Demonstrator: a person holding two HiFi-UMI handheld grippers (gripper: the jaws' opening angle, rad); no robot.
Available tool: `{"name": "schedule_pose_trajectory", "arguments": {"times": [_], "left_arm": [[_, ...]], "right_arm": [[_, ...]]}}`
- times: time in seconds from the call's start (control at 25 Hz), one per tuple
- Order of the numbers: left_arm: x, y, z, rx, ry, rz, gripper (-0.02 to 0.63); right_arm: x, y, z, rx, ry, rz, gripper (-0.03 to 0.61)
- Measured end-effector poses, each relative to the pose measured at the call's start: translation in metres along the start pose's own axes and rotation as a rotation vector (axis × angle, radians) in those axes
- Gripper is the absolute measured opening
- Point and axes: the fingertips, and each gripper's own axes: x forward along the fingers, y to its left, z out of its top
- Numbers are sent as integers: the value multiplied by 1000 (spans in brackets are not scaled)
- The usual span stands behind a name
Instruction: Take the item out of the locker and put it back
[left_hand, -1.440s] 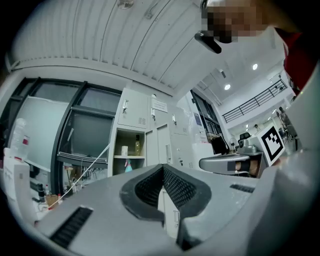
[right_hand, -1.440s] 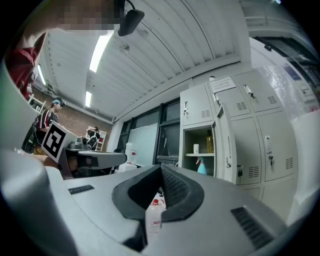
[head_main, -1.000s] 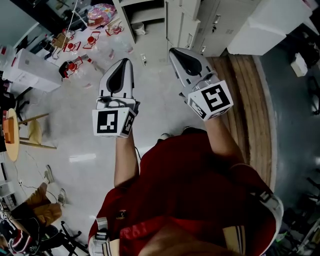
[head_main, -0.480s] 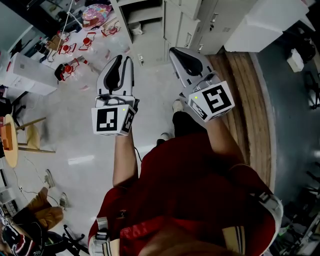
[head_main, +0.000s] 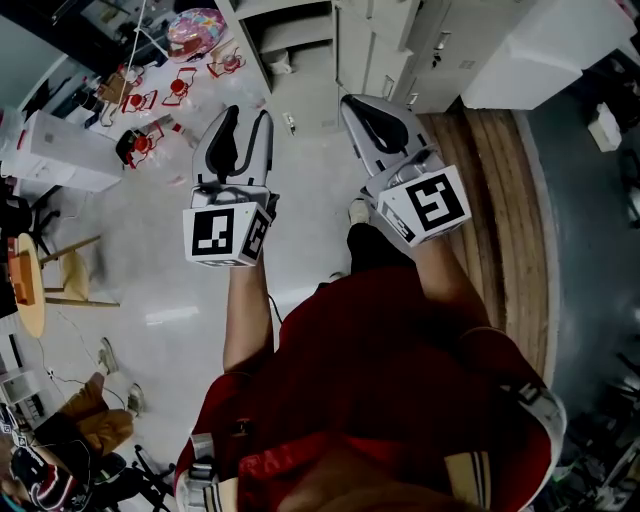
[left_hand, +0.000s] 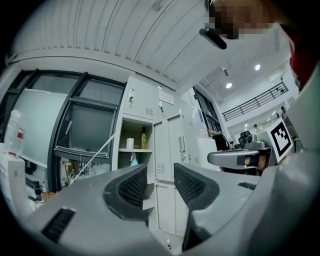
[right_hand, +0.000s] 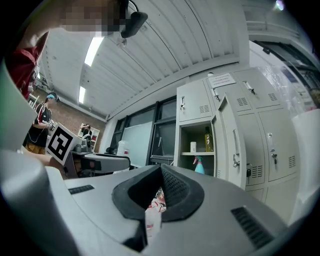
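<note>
Two grippers are held out level in front of the open locker (right_hand: 180, 150), both well short of it. On the left gripper (left_hand: 160, 168) the jaws stand apart, having just been opening, with nothing between the pads; the locker's closed doors show through the gap. On the right gripper (right_hand: 161, 169) the jaws meet at their tips and carry nothing. Inside the locker, a yellowish bottle (right_hand: 208, 140) and a small white container (right_hand: 193, 147) stand upright on the shelf, the container just left of the bottle. A teal spray bottle (right_hand: 199, 165) stands under that shelf. The locker's door (right_hand: 226, 145) hangs open on its right side.
</note>
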Motion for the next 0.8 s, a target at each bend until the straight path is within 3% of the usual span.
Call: {"name": "schedule_pose_trajectory", "arguments": {"times": [0.8], "left_arm": [[189,63,-32,-27,34,29,201]], "right_arm": [[118,-113,-38,25,-1,-8,-3]]}}
